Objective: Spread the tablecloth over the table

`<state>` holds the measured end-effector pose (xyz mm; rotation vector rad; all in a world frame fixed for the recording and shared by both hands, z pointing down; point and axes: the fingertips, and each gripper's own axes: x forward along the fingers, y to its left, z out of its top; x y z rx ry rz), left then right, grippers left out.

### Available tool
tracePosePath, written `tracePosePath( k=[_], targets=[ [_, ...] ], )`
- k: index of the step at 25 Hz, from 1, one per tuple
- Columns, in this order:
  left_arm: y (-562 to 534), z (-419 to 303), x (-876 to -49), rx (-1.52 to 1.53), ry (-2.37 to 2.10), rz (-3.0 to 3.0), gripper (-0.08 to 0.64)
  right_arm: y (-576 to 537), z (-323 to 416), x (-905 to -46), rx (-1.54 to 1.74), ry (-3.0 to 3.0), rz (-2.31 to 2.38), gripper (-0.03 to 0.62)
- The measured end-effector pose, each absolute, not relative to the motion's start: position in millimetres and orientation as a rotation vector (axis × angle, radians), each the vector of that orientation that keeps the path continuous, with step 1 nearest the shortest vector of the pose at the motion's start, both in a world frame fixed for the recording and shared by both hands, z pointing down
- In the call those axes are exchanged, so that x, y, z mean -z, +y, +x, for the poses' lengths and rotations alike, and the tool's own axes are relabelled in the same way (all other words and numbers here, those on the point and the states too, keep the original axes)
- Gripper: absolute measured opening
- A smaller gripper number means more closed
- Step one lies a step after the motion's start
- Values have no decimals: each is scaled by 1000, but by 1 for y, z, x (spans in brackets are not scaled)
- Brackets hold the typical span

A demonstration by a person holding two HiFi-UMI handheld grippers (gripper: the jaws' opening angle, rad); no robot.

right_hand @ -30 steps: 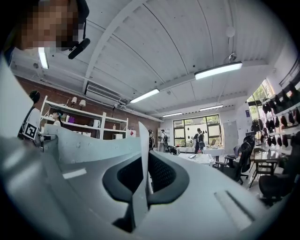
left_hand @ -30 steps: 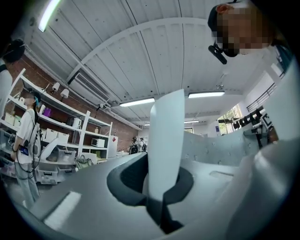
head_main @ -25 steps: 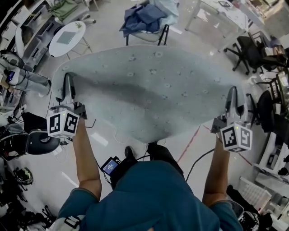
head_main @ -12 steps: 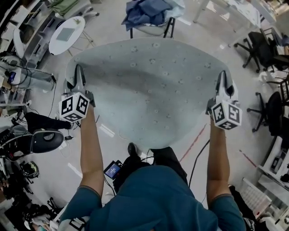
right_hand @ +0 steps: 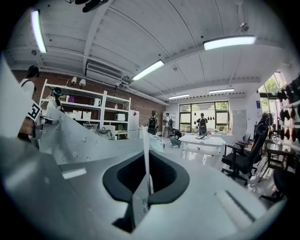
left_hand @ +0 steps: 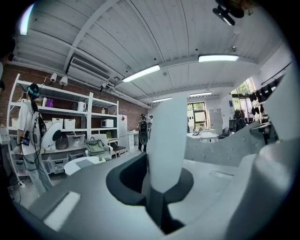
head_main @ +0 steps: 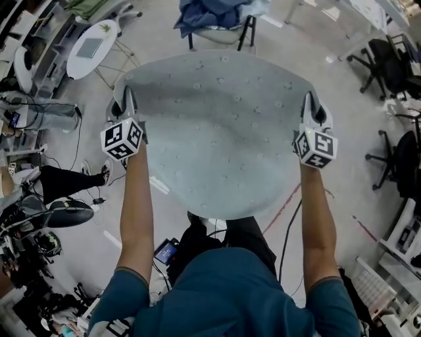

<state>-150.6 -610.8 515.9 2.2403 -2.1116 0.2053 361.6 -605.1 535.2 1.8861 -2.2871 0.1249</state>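
Observation:
A pale grey-green tablecloth (head_main: 217, 125) with small dotted motifs hangs spread in the air in front of me, billowing over the floor. My left gripper (head_main: 125, 104) is shut on its left edge and my right gripper (head_main: 310, 106) is shut on its right edge. In the left gripper view the cloth (left_hand: 167, 140) rises as a broad pale band out of the closed left gripper (left_hand: 159, 197). In the right gripper view a thin edge of the tablecloth (right_hand: 146, 159) stands up from the closed right gripper (right_hand: 142, 197). No table shows under the cloth.
A round white side table (head_main: 95, 47) stands at the upper left. Blue clothes (head_main: 220, 13) lie piled on a stand beyond the cloth. Office chairs (head_main: 395, 59) stand at the right. Cables and gear (head_main: 59, 217) crowd the floor at the left, beside a person's legs (head_main: 66, 179).
Both grippers have moved forward and closer together with the cloth held. The cloth has drawn in from a wide, flat sheet to a narrower, rounder billow.

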Motion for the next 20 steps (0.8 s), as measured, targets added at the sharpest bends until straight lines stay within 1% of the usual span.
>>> tracePosePath(
  k=[2,5,7,10,13,17,20],
  targets=[
    [-618,-147,-526,-261,-2131,2225,19,-611,366,-553,-158,-2267,1865,15],
    [-627,-152,-543,-342,-2171,2161,61,-619,370,-581,-214,-2233,1831,18],
    [-632,-155,-556,-386,-2191,2112,74,-625,373,-598,-254,-2216,1811,18],
    [-636,-158,-574,-451,-2208,2062,74,-633,381,-617,-289,-2176,1822,23],
    [-632,-157,-587,-489,-2199,2043,73,-636,388,-627,-323,-2150,1829,48],
    [-618,-152,-595,-504,-2171,2070,31,-629,388,-627,-331,-2156,1817,46],
    [-607,-151,-591,-481,-2157,2092,31,-616,387,-622,-333,-2161,1820,46]
  ],
)
